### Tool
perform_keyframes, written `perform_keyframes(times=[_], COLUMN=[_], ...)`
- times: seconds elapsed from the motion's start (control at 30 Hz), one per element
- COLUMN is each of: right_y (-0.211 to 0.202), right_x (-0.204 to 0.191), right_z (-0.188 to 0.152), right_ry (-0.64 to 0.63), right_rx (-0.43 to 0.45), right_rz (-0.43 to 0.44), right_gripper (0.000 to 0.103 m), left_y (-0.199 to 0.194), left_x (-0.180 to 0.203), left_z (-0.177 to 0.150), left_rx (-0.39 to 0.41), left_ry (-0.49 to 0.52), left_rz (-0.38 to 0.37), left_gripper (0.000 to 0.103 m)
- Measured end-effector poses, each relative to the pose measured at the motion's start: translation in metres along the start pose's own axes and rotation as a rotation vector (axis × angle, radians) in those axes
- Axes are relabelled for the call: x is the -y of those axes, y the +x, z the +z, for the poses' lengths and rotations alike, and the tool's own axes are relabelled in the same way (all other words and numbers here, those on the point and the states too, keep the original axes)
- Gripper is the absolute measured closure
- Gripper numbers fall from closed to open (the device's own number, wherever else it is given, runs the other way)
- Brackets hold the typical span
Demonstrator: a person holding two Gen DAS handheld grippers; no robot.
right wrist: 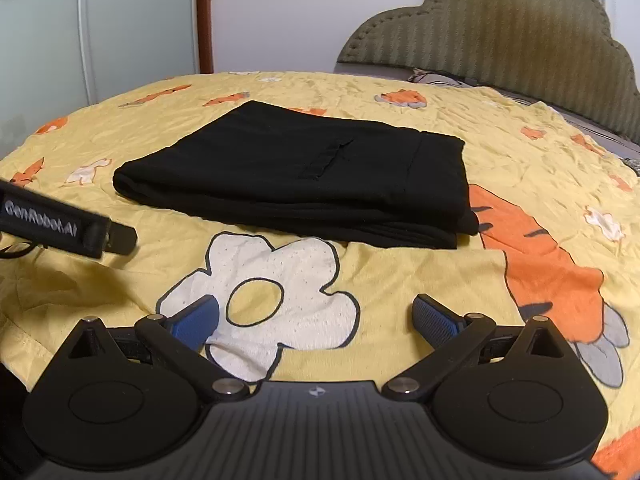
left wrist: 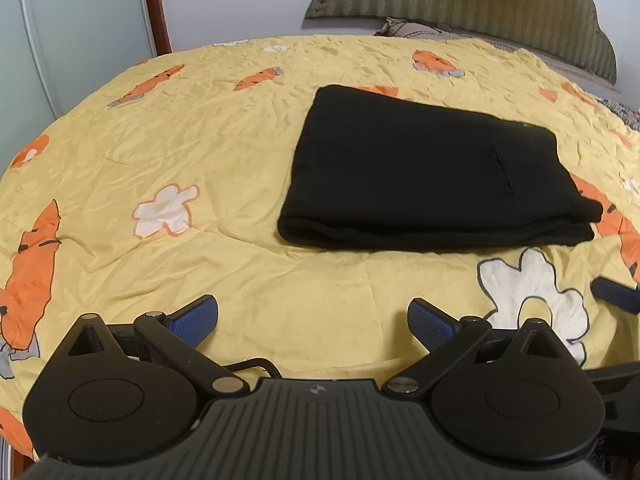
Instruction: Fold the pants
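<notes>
Both grippers sit low over the bed and both are spread wide: the left gripper point(left wrist: 313, 322) shows its two blue, dimpled rubber pads point(left wrist: 430, 328) far apart with nothing between them, and the right gripper point(right wrist: 315, 320) matches it, ribbed black plastic body below, blue textured fingertips point(right wrist: 198, 322) splayed and gripping nothing. Under them lies a crinkled yellow cotton bedsheet point(left wrist: 248, 152) printed with orange carrots and a big white five-petal flower point(right wrist: 272, 288), black-outlined, lying right between the right gripper's fingers. At the left edge of the right wrist view, the left gripper's black side bar, lettered in white, pokes in above the sheet. Further out, the black soft-knit pants point(left wrist: 432, 172) rest flat on the sheet, folded into a thick rectangular stack with rounded, layered edges facing us and a slit pocket seam on top; they lie well apart from both grippers, touched by neither. Beyond, an olive, ribbed, scallop-edged upholstered headboard point(right wrist: 500, 36) rises against a white wall, with a frosted pale-green glass door point(right wrist: 100, 28) to the left.
</notes>
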State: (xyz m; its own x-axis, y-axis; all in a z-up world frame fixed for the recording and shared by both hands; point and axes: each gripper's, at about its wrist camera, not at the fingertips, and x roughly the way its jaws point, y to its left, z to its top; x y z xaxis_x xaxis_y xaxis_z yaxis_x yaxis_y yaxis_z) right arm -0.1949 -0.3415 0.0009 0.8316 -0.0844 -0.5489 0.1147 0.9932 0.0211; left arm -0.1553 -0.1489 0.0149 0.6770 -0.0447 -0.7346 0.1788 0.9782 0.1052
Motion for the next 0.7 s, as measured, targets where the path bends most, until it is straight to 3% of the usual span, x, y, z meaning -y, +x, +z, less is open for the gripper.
perform_keyframes(times=[0.13,0.4,0.7], right_y=[0.001,-0.001,-0.002], right_x=[-0.003,0.004,0.004], right_z=[-0.001,-0.018,-0.018], right_ry=[-0.015,-0.025,-0.017], right_rx=[0.014,0.133,0.138], right_rz=[0.002,0.05,0.048], right_gripper=[0.0,0.0,0.0], left_y=[0.004,0.005,0.006], left_x=[0.005,0.011,0.01], left_z=[-0.001,-0.004,-0.004], left_rx=[-0.005,0.002,0.002], left_ry=[0.012,0.019,0.015], left_rz=[0.0,0.019,0.025], left_gripper=[0.0,0.0,0.0])
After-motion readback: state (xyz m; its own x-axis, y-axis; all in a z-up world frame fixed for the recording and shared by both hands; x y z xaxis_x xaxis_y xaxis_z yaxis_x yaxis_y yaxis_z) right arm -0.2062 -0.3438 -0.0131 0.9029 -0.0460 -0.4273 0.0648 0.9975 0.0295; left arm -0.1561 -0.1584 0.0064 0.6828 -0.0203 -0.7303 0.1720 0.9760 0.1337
